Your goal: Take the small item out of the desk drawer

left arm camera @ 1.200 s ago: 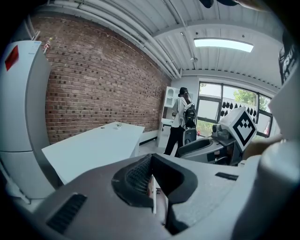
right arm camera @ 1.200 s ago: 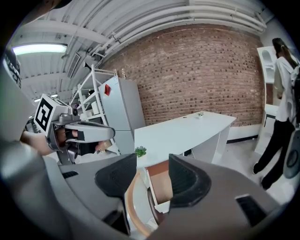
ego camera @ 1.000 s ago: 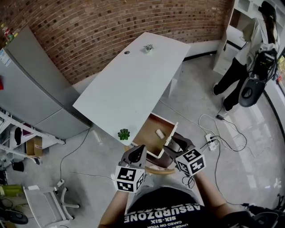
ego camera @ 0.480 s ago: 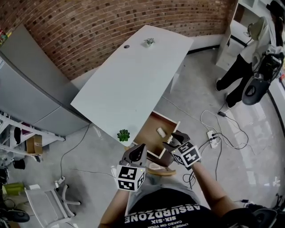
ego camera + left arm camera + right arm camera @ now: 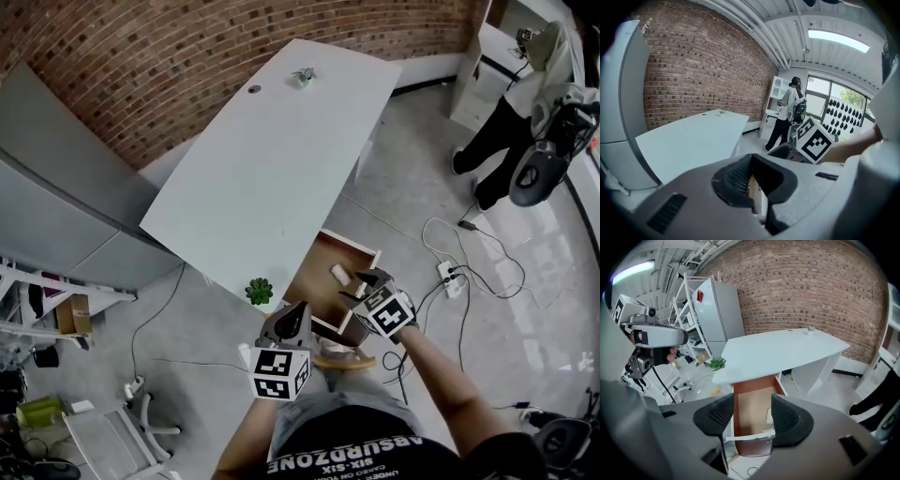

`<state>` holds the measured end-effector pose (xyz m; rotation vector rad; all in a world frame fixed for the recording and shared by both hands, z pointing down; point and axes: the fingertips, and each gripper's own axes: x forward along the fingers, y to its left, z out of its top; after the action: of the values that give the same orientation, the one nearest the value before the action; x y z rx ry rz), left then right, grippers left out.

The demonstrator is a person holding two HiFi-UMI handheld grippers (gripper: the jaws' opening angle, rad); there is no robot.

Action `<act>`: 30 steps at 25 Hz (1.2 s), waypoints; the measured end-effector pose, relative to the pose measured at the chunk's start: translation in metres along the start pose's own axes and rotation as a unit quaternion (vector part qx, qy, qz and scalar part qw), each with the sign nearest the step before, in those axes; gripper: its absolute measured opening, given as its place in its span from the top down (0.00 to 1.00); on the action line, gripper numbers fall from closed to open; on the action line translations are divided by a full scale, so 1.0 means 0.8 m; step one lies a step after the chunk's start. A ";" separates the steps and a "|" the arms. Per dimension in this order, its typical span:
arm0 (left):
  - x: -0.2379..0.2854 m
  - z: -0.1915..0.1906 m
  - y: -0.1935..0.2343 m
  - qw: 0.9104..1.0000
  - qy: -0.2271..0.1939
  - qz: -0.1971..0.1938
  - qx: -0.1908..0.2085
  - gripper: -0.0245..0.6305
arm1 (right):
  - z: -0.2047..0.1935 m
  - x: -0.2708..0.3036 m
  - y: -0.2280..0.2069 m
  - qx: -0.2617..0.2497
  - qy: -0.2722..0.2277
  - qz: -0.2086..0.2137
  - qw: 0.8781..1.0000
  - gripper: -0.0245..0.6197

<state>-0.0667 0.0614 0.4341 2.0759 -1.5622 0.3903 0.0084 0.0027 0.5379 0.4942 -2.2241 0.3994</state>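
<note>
The wooden desk drawer (image 5: 321, 265) stands pulled out from under the white desk (image 5: 272, 159). A small white item (image 5: 339, 273) lies inside it near the right wall. My right gripper (image 5: 362, 287) hovers over the drawer's front right corner, open, with nothing between its pads. In the right gripper view the drawer (image 5: 750, 406) shows between the wide jaws of the right gripper (image 5: 747, 416), and the right pad partly hides the white item (image 5: 769, 416). My left gripper (image 5: 289, 321) hangs in front of the drawer, left of its front panel; the left gripper (image 5: 752, 182) looks shut and empty.
A small green plant (image 5: 260, 289) sits on the desk's near corner, another plant (image 5: 302, 75) at its far end. Cables and a power strip (image 5: 447, 278) lie on the floor to the right. A person (image 5: 525, 103) stands at the back right, and a grey cabinet (image 5: 66, 187) stands left.
My right gripper has moved forward, from in front of the drawer to over its front right corner. The left gripper has hardly moved.
</note>
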 end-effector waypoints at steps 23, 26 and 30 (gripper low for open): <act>0.124 -0.019 0.044 0.996 0.076 -0.045 -0.010 0.95 | -0.034 0.127 -0.060 -0.033 0.101 0.010 0.994 0.62; 0.134 -0.024 0.050 0.996 0.081 -0.047 -0.005 0.95 | -0.042 0.145 -0.068 -0.057 0.113 0.006 0.992 0.62; 0.148 -0.033 0.055 0.995 0.089 -0.051 -0.004 0.95 | -0.057 0.170 -0.075 -0.078 0.138 0.013 0.987 0.62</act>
<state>-0.0714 -0.0286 0.5260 2.0451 -1.3466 0.5161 -0.0150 -0.0595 0.6787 0.3051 -1.9755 0.2853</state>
